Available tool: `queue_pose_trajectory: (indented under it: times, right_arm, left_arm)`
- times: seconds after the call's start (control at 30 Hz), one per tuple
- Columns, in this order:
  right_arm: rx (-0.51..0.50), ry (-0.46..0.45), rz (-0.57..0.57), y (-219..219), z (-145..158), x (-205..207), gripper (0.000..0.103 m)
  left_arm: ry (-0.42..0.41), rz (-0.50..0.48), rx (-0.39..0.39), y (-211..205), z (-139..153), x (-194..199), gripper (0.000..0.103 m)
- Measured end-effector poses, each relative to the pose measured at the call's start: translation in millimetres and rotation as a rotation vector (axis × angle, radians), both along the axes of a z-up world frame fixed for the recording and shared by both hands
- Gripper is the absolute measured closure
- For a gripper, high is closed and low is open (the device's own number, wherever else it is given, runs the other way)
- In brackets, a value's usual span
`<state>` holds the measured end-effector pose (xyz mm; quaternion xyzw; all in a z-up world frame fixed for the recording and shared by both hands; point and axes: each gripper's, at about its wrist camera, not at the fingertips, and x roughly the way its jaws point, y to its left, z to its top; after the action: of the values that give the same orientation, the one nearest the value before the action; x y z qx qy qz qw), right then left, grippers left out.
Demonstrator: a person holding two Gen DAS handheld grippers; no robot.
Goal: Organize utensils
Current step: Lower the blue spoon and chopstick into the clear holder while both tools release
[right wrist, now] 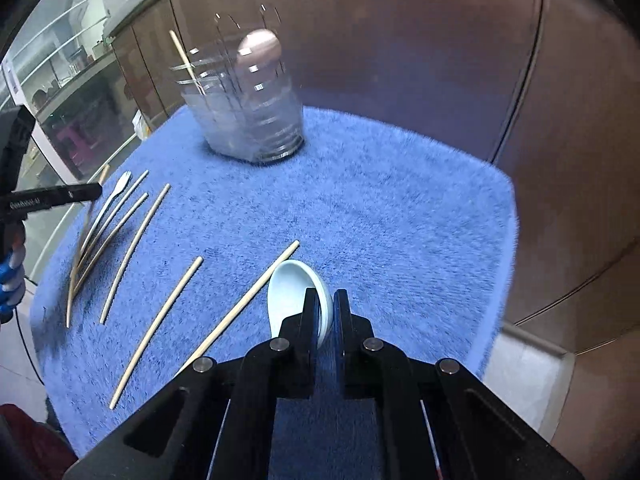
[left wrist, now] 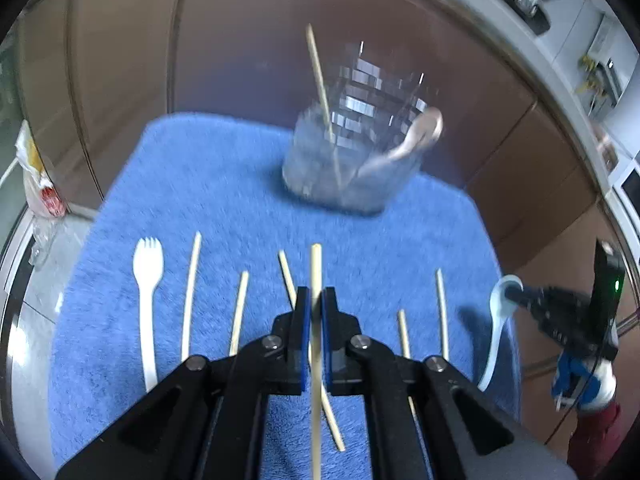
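My left gripper [left wrist: 316, 294] is shut on a wooden chopstick [left wrist: 316, 264] and holds it above the blue mat [left wrist: 224, 184]. Several more chopsticks and a white plastic fork [left wrist: 149, 280] lie in a row on the mat. At the mat's far side stands a clear glass jar [left wrist: 352, 152] with one chopstick and a spoon in it. My right gripper [right wrist: 325, 296] is shut on the rim of a pale blue ceramic spoon [right wrist: 292, 292]. The left wrist view has that spoon [left wrist: 496, 336] at the right, in the right gripper [left wrist: 510, 293]. In the right wrist view the jar [right wrist: 248, 108] is blurred and the left gripper [right wrist: 98, 190] enters from the left.
Brown cabinet panels [left wrist: 280, 40] close in behind and to the right of the mat. A plastic bag [left wrist: 40, 188] sits off the mat's left edge. A gloved hand [left wrist: 576, 376] with a red sleeve holds the right gripper. Loose chopsticks [right wrist: 160, 312] lie between the two grippers.
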<state>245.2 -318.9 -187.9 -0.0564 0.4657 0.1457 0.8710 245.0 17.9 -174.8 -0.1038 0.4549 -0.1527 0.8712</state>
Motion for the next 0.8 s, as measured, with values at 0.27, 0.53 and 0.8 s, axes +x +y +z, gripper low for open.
queue_pose_trajectory:
  times: [0.27, 0.53, 0.8]
  right_arm:
    - [-0.039, -0.214, -0.03, 24.0, 34.1, -44.8, 0.096]
    - [-0.032, -0.451, -0.041, 62.2, 99.0, -23.0, 0.096]
    - [0.057, -0.733, -0.118, 100.5, 161.4, 37.7, 0.096]
  left_arm:
    - [-0.254, 0.087, -0.027, -2.2, 50.8, -29.8, 0.098]
    - [-0.475, 0.184, -0.093, 0.9, 119.6, -1.9, 0.098]
    - [-0.686, 0.319, -0.16, -9.4, 169.2, 64.3, 0.098]
